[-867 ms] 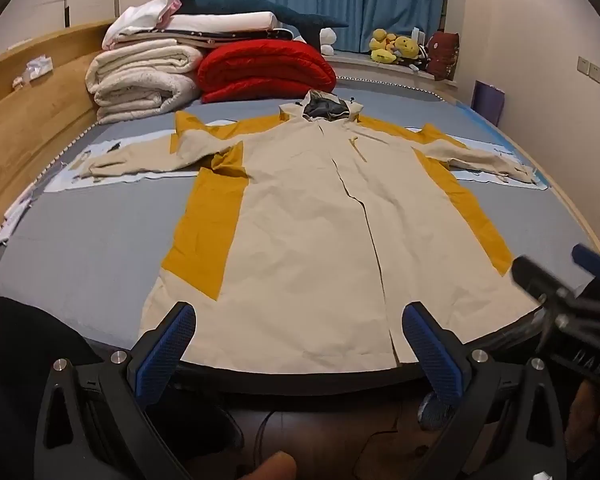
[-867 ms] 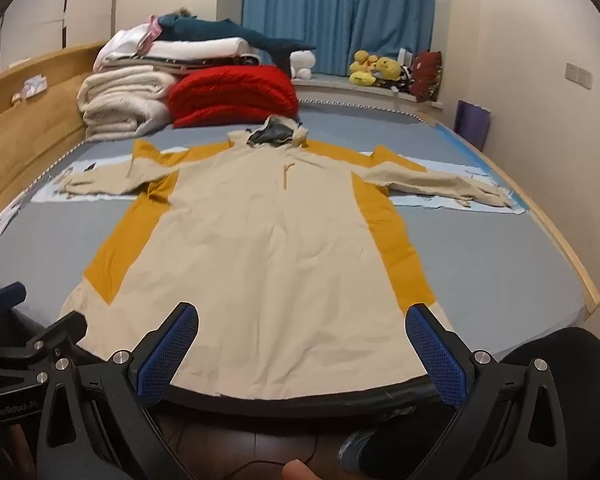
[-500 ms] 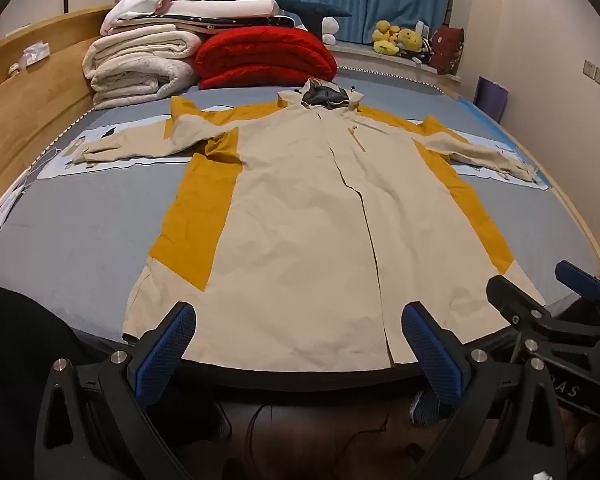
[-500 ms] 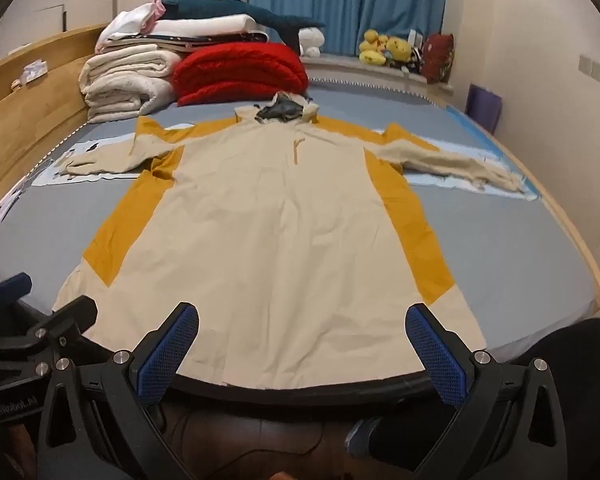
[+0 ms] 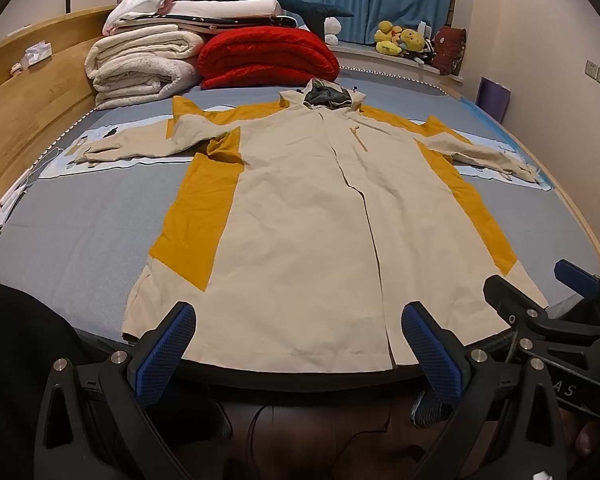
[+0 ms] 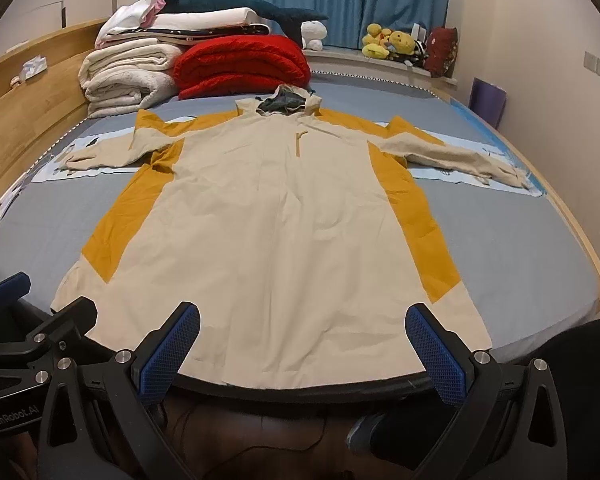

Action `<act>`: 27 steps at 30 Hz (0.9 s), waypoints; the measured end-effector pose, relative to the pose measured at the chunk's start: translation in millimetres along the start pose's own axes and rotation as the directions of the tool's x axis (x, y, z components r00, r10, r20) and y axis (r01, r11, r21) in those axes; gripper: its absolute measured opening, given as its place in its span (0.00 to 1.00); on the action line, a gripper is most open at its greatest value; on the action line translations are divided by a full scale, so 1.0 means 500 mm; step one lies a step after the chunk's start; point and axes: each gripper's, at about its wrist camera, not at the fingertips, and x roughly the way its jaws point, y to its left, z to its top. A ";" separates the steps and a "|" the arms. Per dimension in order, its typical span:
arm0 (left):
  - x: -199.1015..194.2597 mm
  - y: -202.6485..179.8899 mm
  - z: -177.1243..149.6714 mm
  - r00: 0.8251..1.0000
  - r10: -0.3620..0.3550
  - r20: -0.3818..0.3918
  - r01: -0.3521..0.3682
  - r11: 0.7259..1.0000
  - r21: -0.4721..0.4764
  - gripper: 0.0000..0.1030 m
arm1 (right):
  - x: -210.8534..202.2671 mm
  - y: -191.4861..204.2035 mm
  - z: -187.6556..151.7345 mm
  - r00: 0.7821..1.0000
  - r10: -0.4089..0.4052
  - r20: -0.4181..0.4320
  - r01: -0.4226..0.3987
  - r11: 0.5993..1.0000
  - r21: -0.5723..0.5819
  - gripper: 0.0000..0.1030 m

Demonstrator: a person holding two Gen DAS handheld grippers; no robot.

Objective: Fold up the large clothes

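A long beige coat (image 5: 308, 232) with mustard side panels and a hood lies flat, front up, on the grey bed, sleeves spread out to both sides; it also shows in the right wrist view (image 6: 276, 232). Its hem runs along the near bed edge. My left gripper (image 5: 300, 344) is open and empty, just short of the hem's left half. My right gripper (image 6: 302, 344) is open and empty, just short of the hem's right half. Each gripper shows at the edge of the other's view.
Folded white blankets (image 5: 144, 68) and a red quilt (image 5: 268, 58) are stacked at the head of the bed (image 5: 80, 224). A wooden headboard (image 5: 32, 108) runs along the left. Plush toys (image 5: 400, 38) sit on the window ledge. The wall is at the right.
Both grippers have moved forward and a little higher toward the coat's hem, and closer together. The coat has not moved. Both stay open.
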 end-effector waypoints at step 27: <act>-0.004 0.008 0.005 1.000 0.002 0.000 -0.002 1.000 -0.002 0.99 | -0.006 0.000 0.001 1.000 -0.003 0.007 0.003 1.000 -0.004 1.00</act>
